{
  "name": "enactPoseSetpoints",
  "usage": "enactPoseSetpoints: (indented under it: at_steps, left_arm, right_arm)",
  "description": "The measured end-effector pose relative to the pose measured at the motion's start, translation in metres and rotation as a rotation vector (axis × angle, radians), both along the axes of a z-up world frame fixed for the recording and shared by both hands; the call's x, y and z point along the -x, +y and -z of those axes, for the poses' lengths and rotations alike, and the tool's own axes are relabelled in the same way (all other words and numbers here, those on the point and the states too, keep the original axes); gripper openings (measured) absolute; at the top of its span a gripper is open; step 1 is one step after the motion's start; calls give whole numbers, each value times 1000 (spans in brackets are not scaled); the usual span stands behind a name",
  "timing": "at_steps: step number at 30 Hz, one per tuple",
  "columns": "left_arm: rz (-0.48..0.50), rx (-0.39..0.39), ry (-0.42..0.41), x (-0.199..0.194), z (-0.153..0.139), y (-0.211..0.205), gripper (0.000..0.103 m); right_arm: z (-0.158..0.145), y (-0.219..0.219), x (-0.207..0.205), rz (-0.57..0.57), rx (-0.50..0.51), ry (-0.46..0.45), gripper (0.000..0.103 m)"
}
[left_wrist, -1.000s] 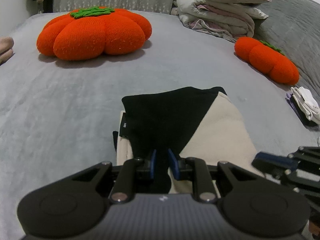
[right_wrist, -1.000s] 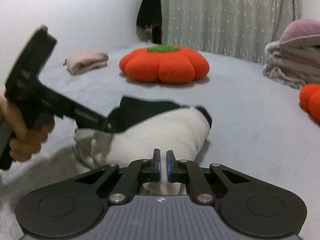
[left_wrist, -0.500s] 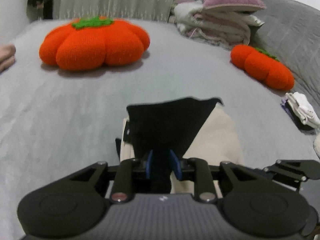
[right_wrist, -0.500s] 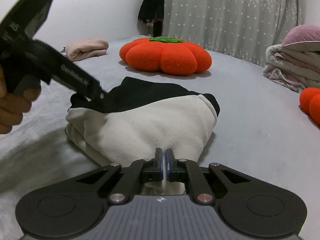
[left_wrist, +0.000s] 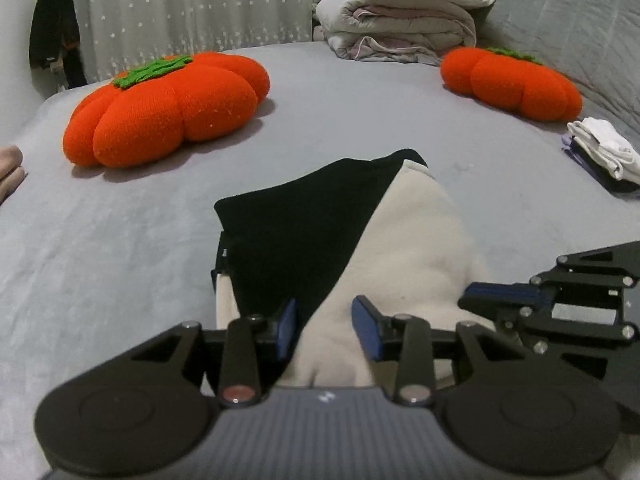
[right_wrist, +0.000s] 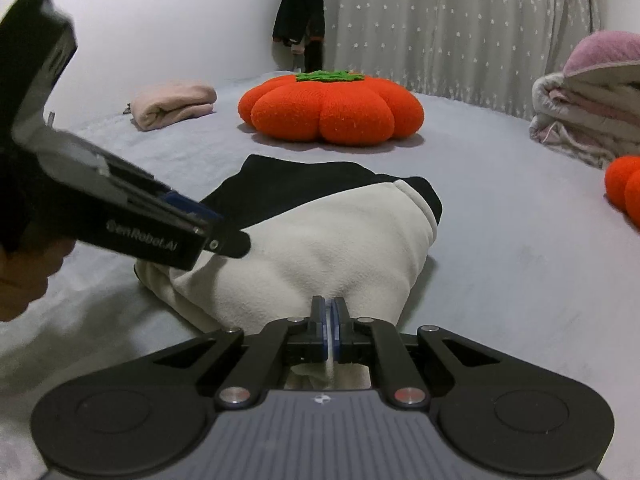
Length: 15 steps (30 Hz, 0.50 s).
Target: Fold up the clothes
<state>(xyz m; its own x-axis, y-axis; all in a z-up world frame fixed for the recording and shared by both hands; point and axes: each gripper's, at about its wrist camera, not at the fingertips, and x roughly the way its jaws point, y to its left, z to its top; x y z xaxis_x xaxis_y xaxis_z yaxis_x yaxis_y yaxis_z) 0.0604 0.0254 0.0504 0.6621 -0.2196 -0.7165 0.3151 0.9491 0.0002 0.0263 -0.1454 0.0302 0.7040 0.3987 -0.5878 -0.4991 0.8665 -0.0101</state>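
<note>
- Left wrist view shows us the left tool (left_wrist: 325, 326) with its blue pads (left_wrist: 287, 326) standing apart; its jaws have just been opening, and the black-and-cream garment (left_wrist: 404, 240) lies below and between them, with neither pad pressing on it.
- We see the garment folded into a thick bundle on the grey bed (left_wrist: 120, 240), its black panel on the left and its cream fleece on the right.
- Right wrist view gives us the right tool (right_wrist: 329, 322) with its jaws nearly closed, pinching a thin fold of the cream fleece at the near edge of the bundle.
- We find the left tool (right_wrist: 200, 220) in that same view coming in from the left over the garment's black side; a hand (right_wrist: 24, 280) grips it at the picture's edge, though blur there hides the details.
- We note a large orange pumpkin cushion (left_wrist: 168, 108) beyond the garment, and a smaller orange cushion (left_wrist: 516, 84) to the right.
- We see a stack of folded quilts (left_wrist: 400, 24) at the far end of the bed, a rolled pink garment (right_wrist: 172, 106) near the wall, and small folded white clothes (left_wrist: 604, 152) at the right edge.
- We spot a dark garment hanging (right_wrist: 300, 16) before the starred curtain (right_wrist: 460, 20).
</note>
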Motion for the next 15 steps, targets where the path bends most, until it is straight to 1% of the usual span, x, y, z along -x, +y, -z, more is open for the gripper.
enactPoseSetpoints:
  at_steps: [3,5,7,10,15]
  left_arm:
    - [9,-23,-7,2,1,-3,35]
    - [13,-25,-7,2,1,-3,35]
    - [14,-14,-4,2,1,-1,35]
    - [18,-16,-6,3,0,-1,35]
    - [20,-25,-11,5,-1,-2,35]
  right_arm:
    - [-3,-9,-6,16,-68,54,9]
    - [-7,-16,-9,27,-117,90,8]
    - [-15,-22,-9,33,-139,96,8]
    - [-26,-25,-2,33,-140,75,8]
    - [-27,-24,4,21,-119,78,9]
